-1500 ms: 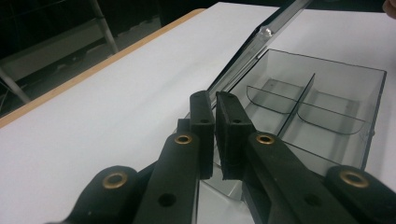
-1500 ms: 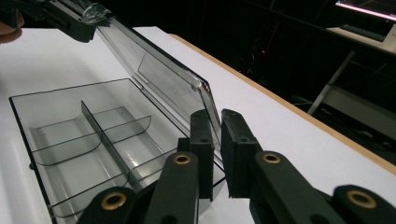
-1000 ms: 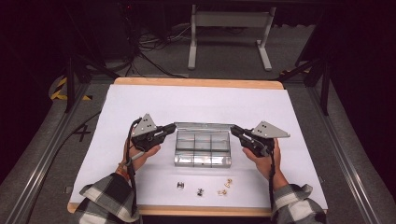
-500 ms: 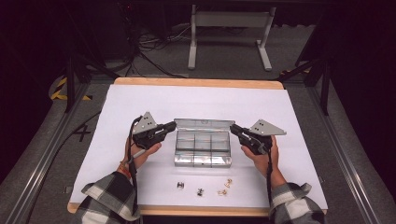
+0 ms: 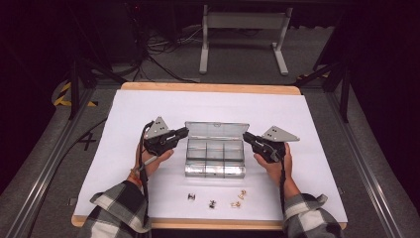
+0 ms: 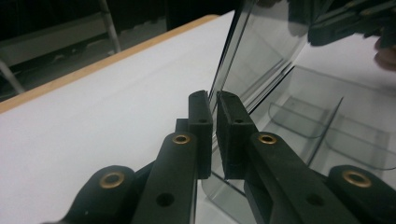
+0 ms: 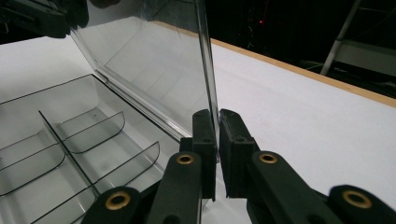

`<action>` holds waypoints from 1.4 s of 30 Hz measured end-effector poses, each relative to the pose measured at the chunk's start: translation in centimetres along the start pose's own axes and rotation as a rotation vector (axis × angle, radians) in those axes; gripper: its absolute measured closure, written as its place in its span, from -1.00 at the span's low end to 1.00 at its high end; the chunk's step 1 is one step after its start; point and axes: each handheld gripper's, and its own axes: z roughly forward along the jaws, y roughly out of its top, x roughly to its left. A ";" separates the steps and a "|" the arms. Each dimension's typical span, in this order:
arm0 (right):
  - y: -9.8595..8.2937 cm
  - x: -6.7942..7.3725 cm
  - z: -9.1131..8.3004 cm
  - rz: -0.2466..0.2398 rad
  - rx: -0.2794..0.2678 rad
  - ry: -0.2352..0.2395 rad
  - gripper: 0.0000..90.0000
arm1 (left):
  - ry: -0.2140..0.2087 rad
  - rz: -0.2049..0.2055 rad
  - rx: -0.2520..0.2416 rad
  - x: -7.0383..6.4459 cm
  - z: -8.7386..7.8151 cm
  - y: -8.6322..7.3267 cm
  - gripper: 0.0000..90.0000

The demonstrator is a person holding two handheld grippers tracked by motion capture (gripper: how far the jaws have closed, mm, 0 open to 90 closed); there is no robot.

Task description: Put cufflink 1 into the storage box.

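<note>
At the middle of the worktop (image 5: 148,106), your left hand-held gripper (image 5: 182,132) is clenched on the left end of the clear lid (image 5: 216,130), and your right hand-held gripper (image 5: 246,136) is clenched on its right end. The left gripper view shows the lid's edge (image 6: 243,60) running between the two black jaws, and the right gripper view shows the same on the other side (image 7: 205,60). So you hold the lid at both ends, one arm no nearer than the other.

The lid stands roughly upright, hinged along the far side of the plastic box (image 5: 215,158). Its long axis runs left to right, parallel with the worktop's near edge. The open box lies just nearward of both jaws, its dividers (image 7: 70,140) making several compartments that look empty. The coming move probably turns on that hinge line: the lid swings either nearward and down over the compartments or farther back toward the far edge, and both hands must travel together or the thin plastic may twist.

Beyond the box, a few small metal parts (image 5: 213,202) lie in a loose row near the worktop's near edge, between your forearms and well apart from the box. Nothing stands in the lid's path.
</note>
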 end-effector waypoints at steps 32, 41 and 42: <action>-1.0 -0.6 1.7 0.049 0.041 -0.015 0.92 | 0.022 -0.057 0.011 0.6 2.0 -0.7 0.84; -0.4 -0.8 2.0 0.085 0.068 0.012 0.83 | 0.027 -0.039 0.034 0.6 2.2 -0.7 0.83; -0.4 -0.8 2.1 0.085 0.069 0.007 0.83 | 0.030 -0.041 0.035 0.6 2.2 -0.7 0.83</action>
